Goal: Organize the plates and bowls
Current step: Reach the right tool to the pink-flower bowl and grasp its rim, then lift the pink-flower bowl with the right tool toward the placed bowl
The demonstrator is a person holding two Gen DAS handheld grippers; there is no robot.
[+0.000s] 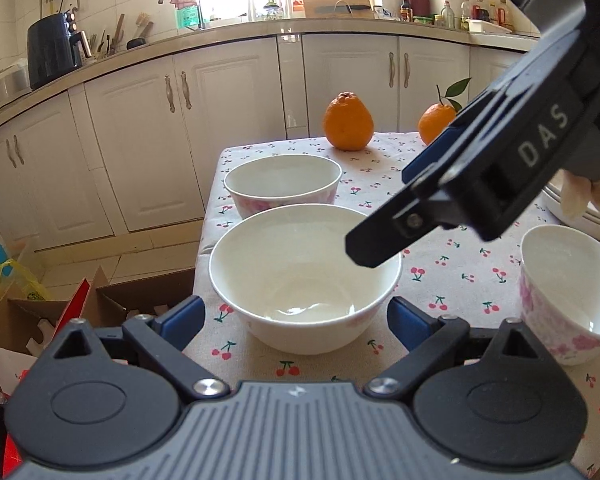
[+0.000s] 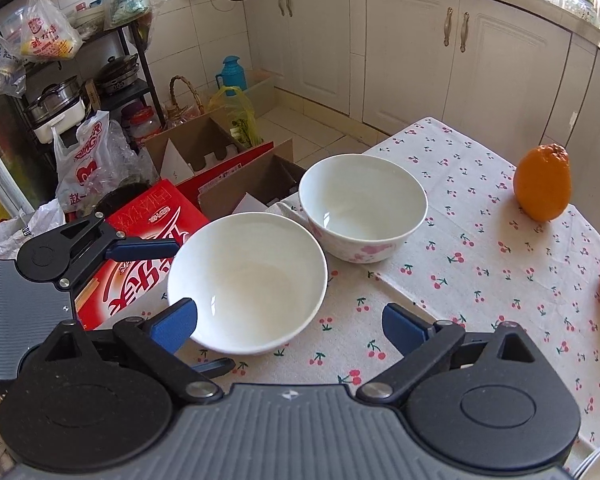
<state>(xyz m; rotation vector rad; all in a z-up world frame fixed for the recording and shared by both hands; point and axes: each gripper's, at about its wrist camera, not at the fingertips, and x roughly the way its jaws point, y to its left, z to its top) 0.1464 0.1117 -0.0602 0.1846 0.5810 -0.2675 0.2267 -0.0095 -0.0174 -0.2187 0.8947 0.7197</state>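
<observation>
The left gripper [image 1: 296,322] has its fingers [image 1: 182,320] apart, one on each side of the plain white bowl [image 1: 305,276], level with its lower wall; contact cannot be confirmed. This bowl stands upright near the edge of the worktop [image 1: 452,264], which is covered with a cherry-print cloth. The right gripper [image 2: 290,326] also has its fingers [image 2: 176,322] apart and grips nothing; it hangs above the near rim of the same bowl. A floral bowl [image 1: 283,182] stands just behind the plain one. A second floral bowl [image 1: 568,288] stands to the right, apart from both. Stacked white plates [image 1: 580,216] are partly visible behind it. Two oranges [image 1: 348,122] rest at the far side of the worktop.
</observation>
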